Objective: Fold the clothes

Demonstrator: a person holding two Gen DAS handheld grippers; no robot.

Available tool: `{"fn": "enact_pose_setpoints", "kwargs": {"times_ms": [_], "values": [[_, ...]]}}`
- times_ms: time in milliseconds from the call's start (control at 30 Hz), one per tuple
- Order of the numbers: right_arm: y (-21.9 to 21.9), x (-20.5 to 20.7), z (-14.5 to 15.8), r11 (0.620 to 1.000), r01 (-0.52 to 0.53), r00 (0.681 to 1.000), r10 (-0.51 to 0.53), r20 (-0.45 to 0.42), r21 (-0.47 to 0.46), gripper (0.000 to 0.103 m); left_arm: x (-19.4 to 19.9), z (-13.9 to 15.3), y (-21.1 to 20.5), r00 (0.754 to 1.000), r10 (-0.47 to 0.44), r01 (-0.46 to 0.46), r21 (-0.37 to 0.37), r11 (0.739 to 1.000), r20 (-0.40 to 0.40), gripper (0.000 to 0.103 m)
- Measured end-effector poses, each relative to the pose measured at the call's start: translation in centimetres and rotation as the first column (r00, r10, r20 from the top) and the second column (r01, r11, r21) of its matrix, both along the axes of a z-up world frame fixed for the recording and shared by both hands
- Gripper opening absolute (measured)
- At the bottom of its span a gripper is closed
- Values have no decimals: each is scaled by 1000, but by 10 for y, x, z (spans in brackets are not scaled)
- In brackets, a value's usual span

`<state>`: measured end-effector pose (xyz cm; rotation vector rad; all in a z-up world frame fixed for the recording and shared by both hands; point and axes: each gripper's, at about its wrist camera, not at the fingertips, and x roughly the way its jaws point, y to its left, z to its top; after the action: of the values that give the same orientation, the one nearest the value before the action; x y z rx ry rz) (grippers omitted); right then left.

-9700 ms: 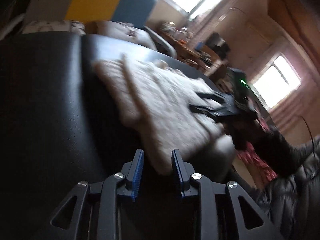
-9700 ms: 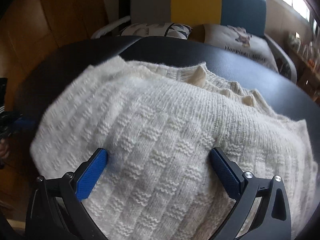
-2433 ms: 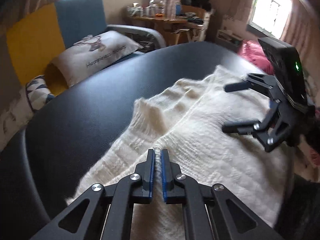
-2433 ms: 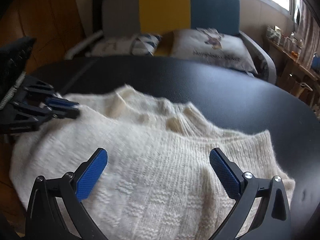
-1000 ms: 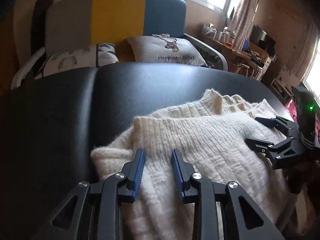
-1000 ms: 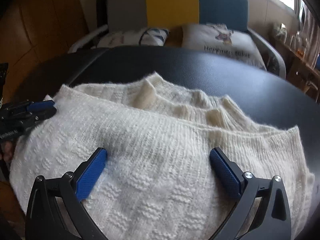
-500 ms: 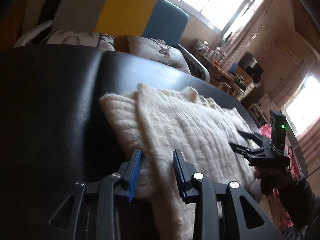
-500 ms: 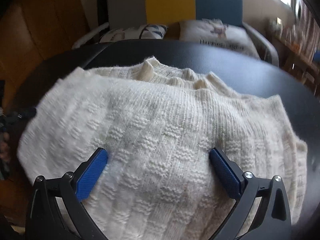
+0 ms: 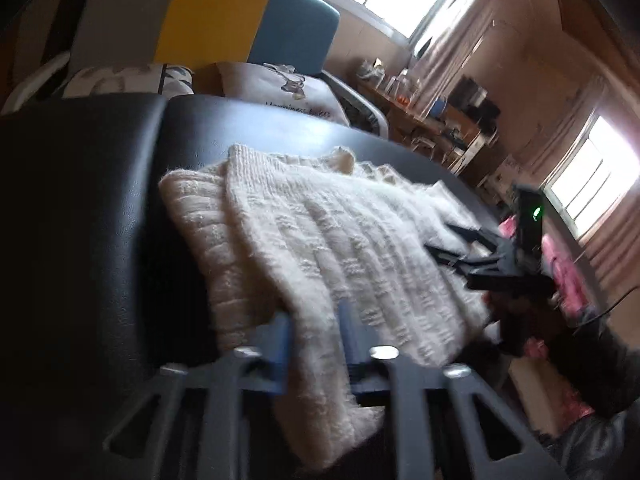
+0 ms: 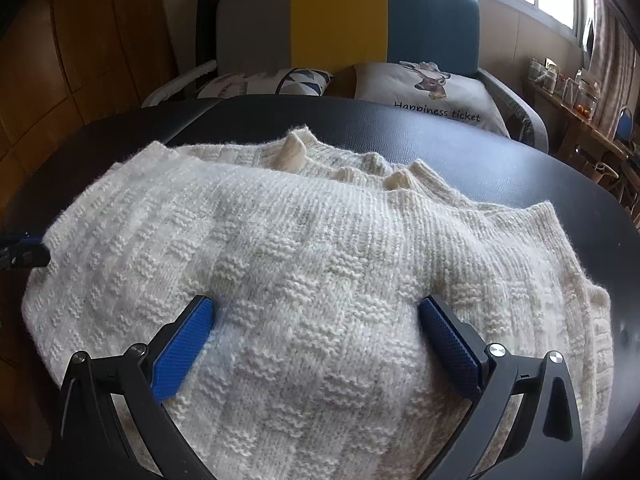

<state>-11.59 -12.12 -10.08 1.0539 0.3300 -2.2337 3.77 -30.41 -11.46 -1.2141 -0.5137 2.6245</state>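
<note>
The cream knit sweater [image 10: 304, 280] lay part-folded on the black counter [image 10: 500, 160], its ribbed collar toward the sofa [image 10: 344, 20] and its near edge hanging over the counter's front. The left hand-held gripper [image 9: 316, 344] was closing on that near left edge: a strip of knit ran between its blue pads [image 9: 282, 356], though motion blur hid whether they had bitten yet. The right hand-held gripper [image 10: 316, 344] was spread wide, both pads resting on or just above the middle of the sweater, pinching nothing; in the left view it [image 9: 472, 252] sat over the sweater's right side. The step in hand looked like taking the left edge to carry it across for the next fold. To do that well, the left pinch would have to catch every layer at the edge, not just the top one, since a second, ribbed layer [image 9: 200, 248] showed beside the upper one and could be left behind. The knit was thick and stretchy, so a deep bite near the corner seemed wiser than a nip at the fringe, and a lift before any pull would keep it from dragging on the counter. The right one could best serve as a weight on the fold line, holding the pile still and the crease straight. The overhang meant a careless tug might slide the whole sweater off.
</note>
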Motion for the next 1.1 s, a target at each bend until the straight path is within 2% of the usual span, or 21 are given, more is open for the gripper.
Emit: {"fn": "enact_pose_setpoints", "kwargs": {"times_ms": [33, 133, 200, 300, 333, 400, 467, 567, 633, 700, 800, 833, 900, 933, 1000, 1100], "values": [[0, 0, 0, 1000, 0, 1000, 0, -2, 0, 103, -4, -5, 0, 1000, 20, -19, -16, 1000, 24, 5], [0, 1, -1, 1000, -1, 1000, 1, -5, -4, 103, 1, -17, -16, 995, 80, -84, 70, 994, 58, 5], [1, 1, -1, 1000, -1, 1000, 1, -7, -7, 103, 5, -19, -18, 993, 96, -101, 74, 992, 66, 5], [1, 1, -1, 1000, 0, 1000, 0, -5, -5, 103, 9, -15, -17, 992, 105, -112, 108, 988, 63, 9], [0, 1, 0, 1000, 0, 1000, 0, -2, 0, 103, 11, -10, -17, 991, 122, -127, 90, 988, 54, 15], [-1, 1, 4, 1000, -1, 1000, 1, 19, 24, 103, 16, 0, -16, 987, 157, -159, 50, 986, 35, 20], [3, 2, 13, 1000, 4, 998, -6, 57, 30, 103, 30, 18, -15, 976, 213, -214, -10, 977, -38, 20], [19, 15, 33, 1000, -11, 998, 12, 62, -19, 103, 43, 29, -7, 974, 193, -183, 89, 979, -119, 21], [32, 26, 38, 1000, -19, 998, 20, 60, -5, 103, 51, 37, -2, 968, 182, -155, 156, 975, -174, 25], [47, 35, 27, 998, -4, 996, -2, 90, 64, 103, 43, 25, 22, 986, 121, -116, 48, 992, -118, 25], [70, 40, -1, 986, 33, 986, -59, 156, 164, 103, 41, -4, 42, 996, 82, -85, -106, 991, -29, 25], [80, 42, -7, 987, 43, 984, -68, 167, 153, 103, 40, -14, 49, 997, 72, -71, -157, 985, 2, 25], [97, 46, -5, 995, 57, 986, -68, 150, 78, 103, 38, -12, 46, 996, 77, -73, -100, 992, 40, 24], [103, 47, -2, 997, 59, 985, -65, 157, 44, 103, 38, -5, 44, 996, 89, -87, -75, 993, 26, 24], [117, 47, 6, 998, 52, 977, -43, 207, -42, 103, 37, 9, 52, 998, 56, -57, -76, 995, -18, 24], [156, 48, 21, 969, 28, 953, 48, 300, -244, 103, 27, 24, 85, 994, -78, 72, -80, 994, -73, 24]]}}
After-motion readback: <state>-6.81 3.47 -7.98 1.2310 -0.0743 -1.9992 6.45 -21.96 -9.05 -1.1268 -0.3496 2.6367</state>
